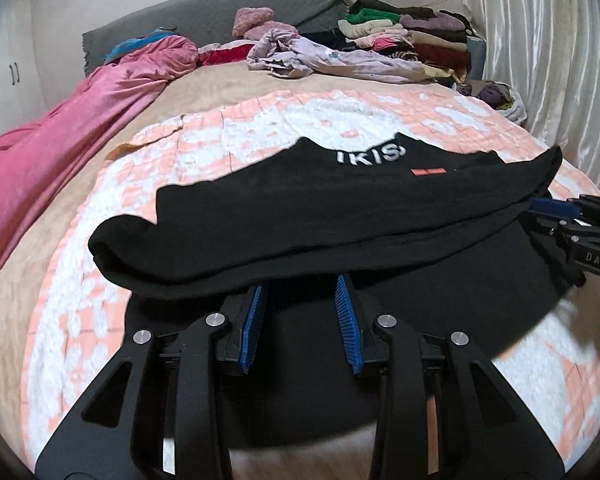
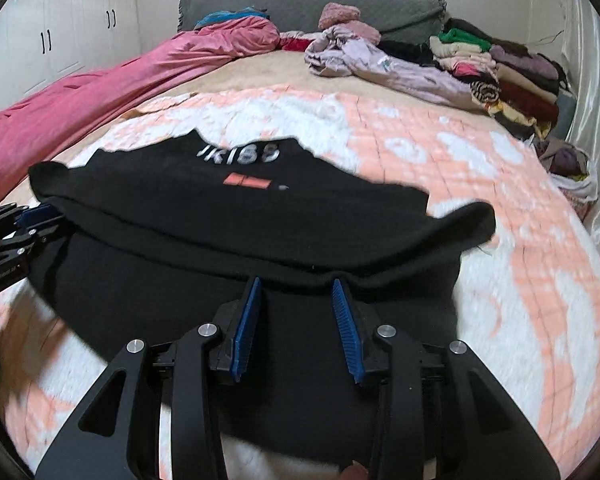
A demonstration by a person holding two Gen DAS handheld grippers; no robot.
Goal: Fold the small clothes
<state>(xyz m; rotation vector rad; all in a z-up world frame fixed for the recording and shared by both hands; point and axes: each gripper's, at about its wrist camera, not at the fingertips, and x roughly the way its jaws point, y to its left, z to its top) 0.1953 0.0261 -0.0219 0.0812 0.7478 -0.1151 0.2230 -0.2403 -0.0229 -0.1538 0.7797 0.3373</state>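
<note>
Black T-shirt (image 1: 324, 208) spread on peach-and-white quilted blanket (image 1: 260, 120) on the bed, near edge folded up over itself into a thick doubled band; white lettering and small red patch facing up.

Left gripper (image 1: 302, 288): blue-padded fingers (image 1: 255, 320) spread wide apart, tips tucked just under the folded band, nothing pinched between them. Same gripper seen from right wrist view at far left (image 2: 40, 214), blue pads at the shirt's left corner; grip there not readable.

Right gripper (image 2: 294, 286): fingers (image 2: 247, 332) equally wide apart, tips at the fold edge, black fabric lying under and between but not clamped. In left wrist view, right gripper (image 1: 548, 206) enters from right edge, blue tip touching shirt's right corner; opening not judgeable from that angle.

Only left view: lettering cut short by the collar curve, "DAS" marking on the other gripper's body. Only right view: lettering fuller though blurred, white wardrobe doors (image 2: 60, 32) with dark handles clearly shown, right sleeve end (image 2: 472, 220) lying on blanket.

Both views: pink duvet (image 1: 60, 132) bunched along left side, grey headboard (image 1: 204, 20), crumpled lilac garment (image 1: 332, 56) near the top of the bed, stack of folded clothes (image 1: 412, 36) at far right beside pale curtain (image 1: 540, 40).
</note>
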